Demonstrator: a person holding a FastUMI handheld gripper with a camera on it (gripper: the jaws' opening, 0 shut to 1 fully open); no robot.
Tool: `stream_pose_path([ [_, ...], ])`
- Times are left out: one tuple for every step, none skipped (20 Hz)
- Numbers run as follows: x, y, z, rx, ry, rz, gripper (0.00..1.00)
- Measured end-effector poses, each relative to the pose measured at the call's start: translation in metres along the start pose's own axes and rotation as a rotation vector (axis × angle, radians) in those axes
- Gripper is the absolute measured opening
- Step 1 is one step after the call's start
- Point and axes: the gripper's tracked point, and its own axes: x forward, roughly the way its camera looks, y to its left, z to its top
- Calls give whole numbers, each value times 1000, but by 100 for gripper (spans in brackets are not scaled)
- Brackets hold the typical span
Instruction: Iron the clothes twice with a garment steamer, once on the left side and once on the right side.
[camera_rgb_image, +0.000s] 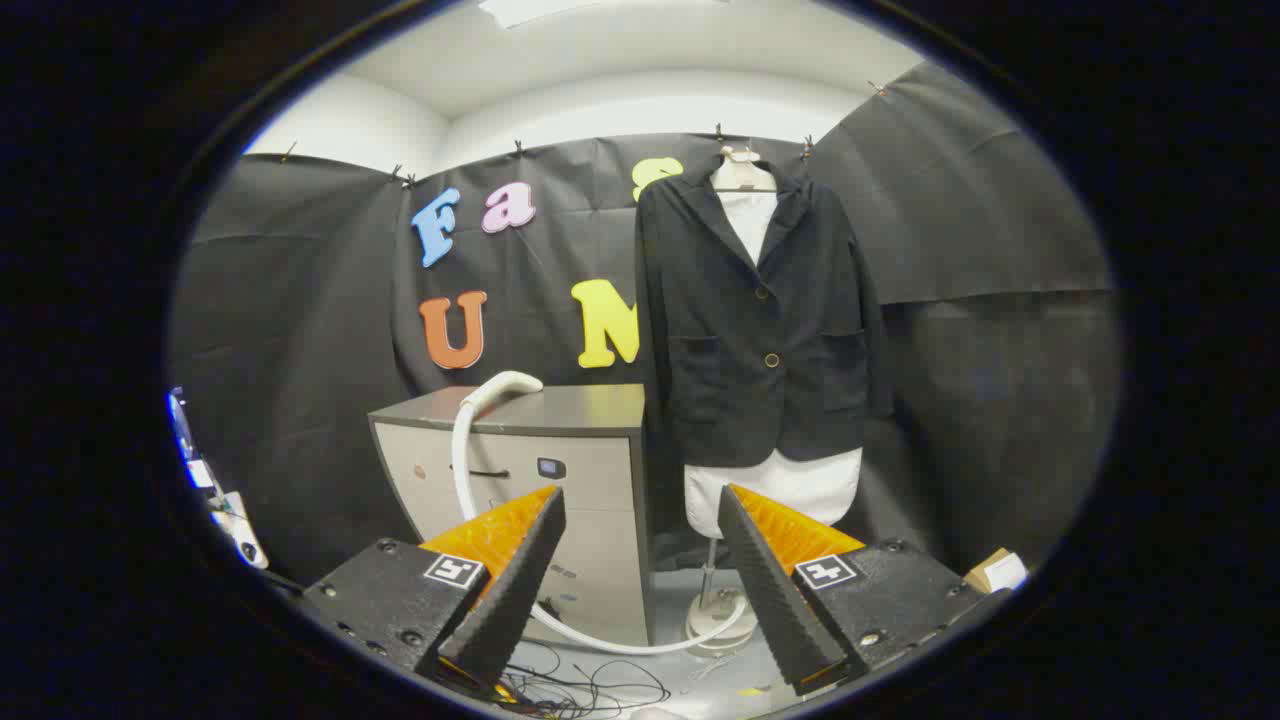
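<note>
A dark buttoned jacket (765, 320) hangs upright over a white mannequin torso (775, 485) on a stand. The white garment steamer head (503, 386) lies on the cabinet beside it, hose (461, 470) trailing down to the floor.

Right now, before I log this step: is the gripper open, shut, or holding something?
Gripper: open, holding nothing; the white steamer head lies beyond it on the grey filing cabinet.

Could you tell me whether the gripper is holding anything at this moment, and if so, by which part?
Nothing is held: the gripper is open, with the steamer head lying on the cabinet beyond it.
</note>
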Motion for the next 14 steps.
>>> stream_pose_path([
  [0,0,-1,1,2,-1,98],
  [0,0,-1,1,4,-2,98],
  [1,0,-1,2,6,-3,98],
  [2,0,0,3,8,-1,98],
  [3,1,-1,2,9,-1,98],
  [4,0,-1,2,12,-2,98],
  [5,0,-1,2,14,-2,98],
  [6,1,-1,2,16,-2,98],
  [8,1,-1,2,17,-2,98],
  [9,1,0,2,17,-2,98],
  [11,2,1,2,16,-1,98],
  [13,3,3,1,19,1,98],
  [14,5,4,3,19,4,98],
  [16,7,7,4,21,7,98],
])
